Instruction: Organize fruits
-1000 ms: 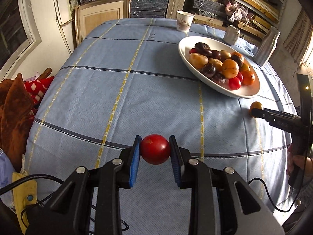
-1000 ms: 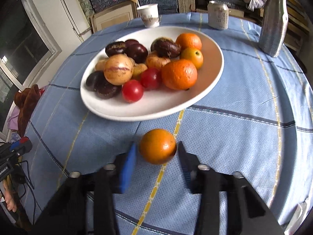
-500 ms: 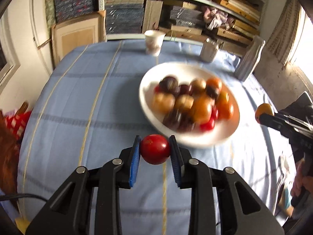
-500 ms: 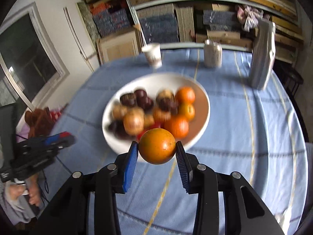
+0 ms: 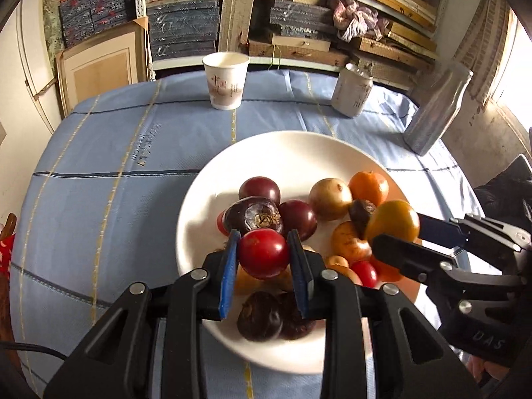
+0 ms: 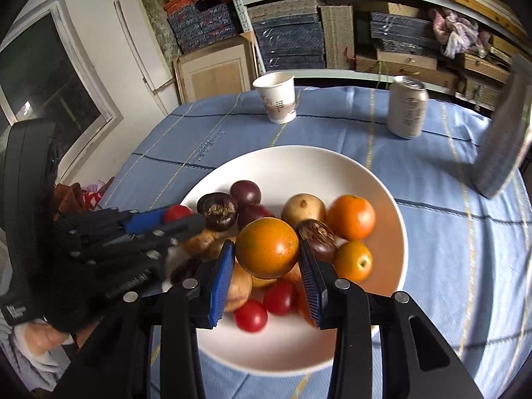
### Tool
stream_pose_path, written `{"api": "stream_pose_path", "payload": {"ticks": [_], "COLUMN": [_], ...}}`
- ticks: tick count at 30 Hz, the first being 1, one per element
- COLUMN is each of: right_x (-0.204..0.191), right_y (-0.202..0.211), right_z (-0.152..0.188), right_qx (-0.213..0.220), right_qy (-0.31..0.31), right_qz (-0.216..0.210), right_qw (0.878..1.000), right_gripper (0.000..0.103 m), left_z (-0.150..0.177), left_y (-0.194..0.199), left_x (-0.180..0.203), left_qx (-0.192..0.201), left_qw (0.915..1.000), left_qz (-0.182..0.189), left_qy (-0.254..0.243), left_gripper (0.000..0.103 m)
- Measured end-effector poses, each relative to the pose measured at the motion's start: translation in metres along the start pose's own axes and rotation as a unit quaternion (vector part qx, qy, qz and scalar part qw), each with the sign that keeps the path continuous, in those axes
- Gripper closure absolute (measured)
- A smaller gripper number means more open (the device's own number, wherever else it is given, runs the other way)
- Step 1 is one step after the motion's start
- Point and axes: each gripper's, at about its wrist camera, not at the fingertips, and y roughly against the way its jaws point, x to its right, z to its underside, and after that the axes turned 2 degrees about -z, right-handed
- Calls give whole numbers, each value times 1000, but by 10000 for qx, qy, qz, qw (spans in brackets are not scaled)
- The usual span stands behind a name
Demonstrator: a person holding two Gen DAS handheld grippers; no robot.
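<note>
Red tomato (image 5: 263, 258) and orange (image 6: 267, 247), each gripped by fingers, now hang over the plate (image 5: 286, 153).

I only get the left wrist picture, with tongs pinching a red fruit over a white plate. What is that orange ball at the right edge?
Observer: An orange fruit, clamped between the blue pads of the right tongs.
Operator: Is it over the plate too?
Observer: Yes, it hangs above the fruit heaped in the white plate.
Operator: My tongs hide part of the heap. What lies there?
Observer: Two small red fruits at the near side.
Operator: And that tin by the paper cup?
Observer: The can has a pull-tab top.
</note>
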Motion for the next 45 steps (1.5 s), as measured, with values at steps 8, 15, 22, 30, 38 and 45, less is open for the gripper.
{"api": "stream_pose_path", "payload": {"ticks": [8, 15, 22, 30, 38, 45], "right_x": [-2, 6, 2, 0, -14, -27], "right_y": [-16, 2, 44, 94, 134, 151], "right_z": [3, 6, 30, 67, 94, 102], "right_qx": [-67, 76, 217, 105, 184, 200], "right_qy": [103, -87, -151, -191, -31, -158], "right_qz": [92, 181, 542, 1376, 1772, 1437], "right_qw": [9999, 9998, 9982, 9902, 9840, 9893], "right_gripper": [57, 40, 13, 3, 3, 3], "left_z": [5, 10, 29, 62, 82, 88], "left_y": [-20, -9, 34, 89, 135, 158], "left_x": [-1, -6, 4, 14, 20, 22], "left_qx": [-150, -70, 124, 133, 271, 382], "left_qw": [9999, 9998, 9995, 9995, 9957, 9972], "left_qz": [19, -97, -296, -276, -872, -631], "left_qy": [4, 147, -44, -118, -152, -91], "left_gripper": [70, 45, 19, 7, 4, 4]}}
